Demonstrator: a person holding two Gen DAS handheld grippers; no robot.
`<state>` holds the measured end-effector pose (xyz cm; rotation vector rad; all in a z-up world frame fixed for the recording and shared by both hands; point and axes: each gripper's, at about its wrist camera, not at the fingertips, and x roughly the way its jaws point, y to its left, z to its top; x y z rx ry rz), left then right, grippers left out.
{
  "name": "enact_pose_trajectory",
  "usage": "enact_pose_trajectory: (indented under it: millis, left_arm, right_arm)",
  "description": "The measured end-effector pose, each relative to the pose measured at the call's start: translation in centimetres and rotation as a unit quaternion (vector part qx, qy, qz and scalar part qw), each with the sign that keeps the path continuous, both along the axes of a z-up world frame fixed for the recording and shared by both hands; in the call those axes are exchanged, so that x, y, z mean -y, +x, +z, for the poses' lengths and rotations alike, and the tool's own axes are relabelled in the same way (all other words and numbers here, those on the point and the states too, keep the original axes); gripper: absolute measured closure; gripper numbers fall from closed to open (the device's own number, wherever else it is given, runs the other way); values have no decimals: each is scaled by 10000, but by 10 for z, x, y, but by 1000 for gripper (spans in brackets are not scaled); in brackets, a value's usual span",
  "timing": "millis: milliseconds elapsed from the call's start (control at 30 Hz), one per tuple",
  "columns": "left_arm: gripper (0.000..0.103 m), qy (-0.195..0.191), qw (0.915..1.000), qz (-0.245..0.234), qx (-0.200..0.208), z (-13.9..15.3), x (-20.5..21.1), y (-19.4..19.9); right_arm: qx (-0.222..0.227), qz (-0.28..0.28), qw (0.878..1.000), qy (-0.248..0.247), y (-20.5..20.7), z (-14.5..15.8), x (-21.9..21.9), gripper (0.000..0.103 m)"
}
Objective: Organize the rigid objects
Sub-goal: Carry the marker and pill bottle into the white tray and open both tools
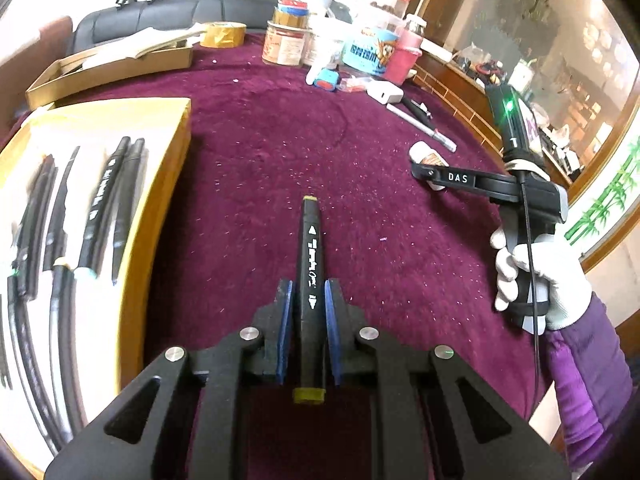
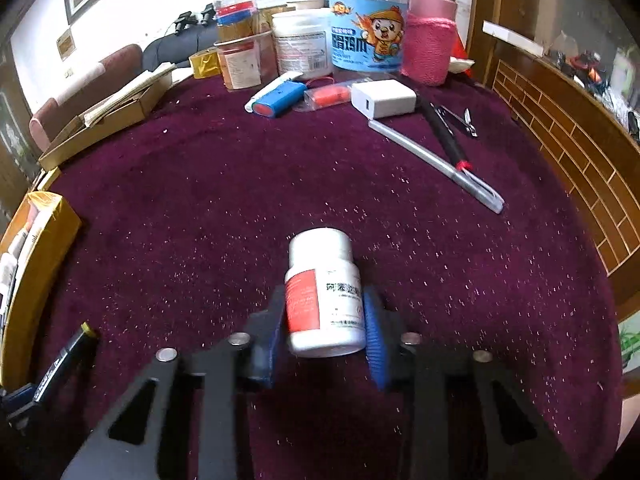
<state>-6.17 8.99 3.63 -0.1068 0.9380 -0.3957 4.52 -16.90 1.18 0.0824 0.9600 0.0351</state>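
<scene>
A black marker (image 1: 310, 280) with yellow ends and white printed symbols sits clamped between the blue pads of the left gripper (image 1: 309, 300), above a glittery maroon tablecloth (image 1: 280, 152). The right gripper (image 2: 325, 312), its arm lettered "DAS", grips a white pill bottle (image 2: 325, 296) with a red-and-white Chinese label. More black markers (image 1: 100, 208) lie in a yellow box (image 1: 176, 136) at left; a blue cartoon tub (image 2: 368, 40) stands at the table's far edge.
</scene>
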Motion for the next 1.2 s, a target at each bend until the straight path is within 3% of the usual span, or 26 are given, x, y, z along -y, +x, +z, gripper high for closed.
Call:
enact_pose_trajectory:
  millis: [400, 900, 1200]
  left_arm:
    - [90, -656, 9970, 279, 285, 18, -42, -27]
    - [90, -1266, 9875, 441, 827, 53, -87, -54]
    - [90, -1772, 9775, 697, 907, 66, -142, -75]
  right_arm:
    - [-12, 110, 9935, 1133, -46, 24, 4, 73]
    - [97, 1453, 9733, 1773, -98, 57, -105, 73]
    - [38, 1989, 9611, 1915, -110, 65, -154, 72]
